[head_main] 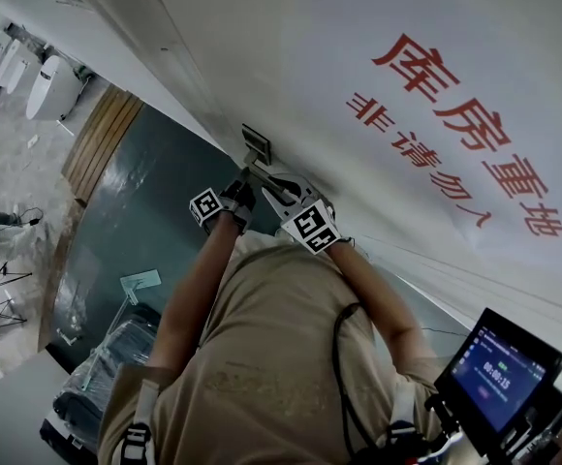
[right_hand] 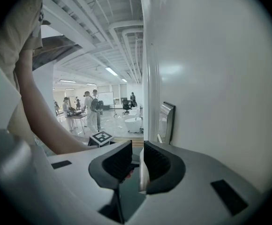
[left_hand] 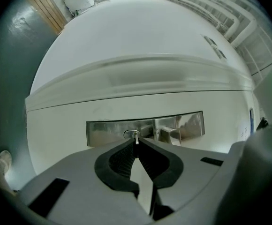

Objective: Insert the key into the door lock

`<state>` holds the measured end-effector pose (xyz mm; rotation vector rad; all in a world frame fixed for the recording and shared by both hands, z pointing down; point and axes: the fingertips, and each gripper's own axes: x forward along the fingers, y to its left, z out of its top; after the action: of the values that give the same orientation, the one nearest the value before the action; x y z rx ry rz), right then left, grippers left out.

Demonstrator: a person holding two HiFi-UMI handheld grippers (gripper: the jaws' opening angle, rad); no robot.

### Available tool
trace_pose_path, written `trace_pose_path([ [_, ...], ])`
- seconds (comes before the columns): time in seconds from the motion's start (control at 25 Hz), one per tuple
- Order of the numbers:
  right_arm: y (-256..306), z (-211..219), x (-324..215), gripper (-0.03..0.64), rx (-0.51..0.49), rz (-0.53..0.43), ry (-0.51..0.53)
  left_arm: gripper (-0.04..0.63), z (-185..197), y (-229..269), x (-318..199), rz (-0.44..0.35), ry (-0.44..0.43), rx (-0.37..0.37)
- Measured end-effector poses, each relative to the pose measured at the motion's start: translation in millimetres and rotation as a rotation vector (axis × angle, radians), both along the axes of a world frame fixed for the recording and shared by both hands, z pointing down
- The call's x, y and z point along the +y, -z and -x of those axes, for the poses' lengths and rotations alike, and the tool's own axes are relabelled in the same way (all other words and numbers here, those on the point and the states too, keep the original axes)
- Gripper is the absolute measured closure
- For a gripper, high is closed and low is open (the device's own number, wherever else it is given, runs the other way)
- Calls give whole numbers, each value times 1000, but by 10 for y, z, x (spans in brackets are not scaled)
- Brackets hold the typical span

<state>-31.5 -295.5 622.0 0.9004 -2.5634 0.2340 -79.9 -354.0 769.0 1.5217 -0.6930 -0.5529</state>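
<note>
Where the ribbed black pads of the left gripper (left_hand: 136,144) close together, they clamp a small silver key (left_hand: 135,138), and only its thin metal tip shows beyond them. That tip sits at the oval keyhole (left_hand: 129,134) in a long rectangular lock plate (left_hand: 108,130) of brushed, reflective steel. How deep the key has entered cannot be told. A lever handle (left_hand: 173,134) of the same metal stands out from the plate just beside the keyhole. The plate is set in a smooth white door (left_hand: 150,55).

The right gripper (right_hand: 137,153) has its grey moulded jaws standing slightly apart, with nothing pressed between the grooved pads. It is held off the door, near the lock plate, which from this side shows edge-on as a raised steel slab. The left gripper's marker cube (right_hand: 101,137) lies close by, with a bare forearm (right_hand: 47,121) behind it.

From the head view, both grippers converge at the plate, and large red characters (head_main: 455,114) are printed on the white surface alongside.
</note>
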Motion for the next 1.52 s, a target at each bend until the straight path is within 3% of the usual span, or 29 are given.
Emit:
trace_pose_path([
  [0.24,6,17,-12,534,1,-5,-10,561,24,9,-7,-27,-79,-82],
  [0.44,-8,18,-50,534,-2,-14,-27,563,-33,11,19,4,-59,5],
  [0.64,11,59,-60,534,-13,-2,-37,563,-1,6,6,19,-54,1],
  [0.8,-17,84,-41,534,-12,2,-39,563,6,0,-1,58,-37,57],
  [1.04,-34,111,-29,534,-21,9,-43,563,-7,-53,-14,47,-75,-14],
  [1.36,-41,147,-11,534,-29,13,-51,563,-35,-24,5,77,-30,56],
  [1.52,-59,127,1,534,-29,20,-59,562,-26,-24,-30,65,-67,42],
])
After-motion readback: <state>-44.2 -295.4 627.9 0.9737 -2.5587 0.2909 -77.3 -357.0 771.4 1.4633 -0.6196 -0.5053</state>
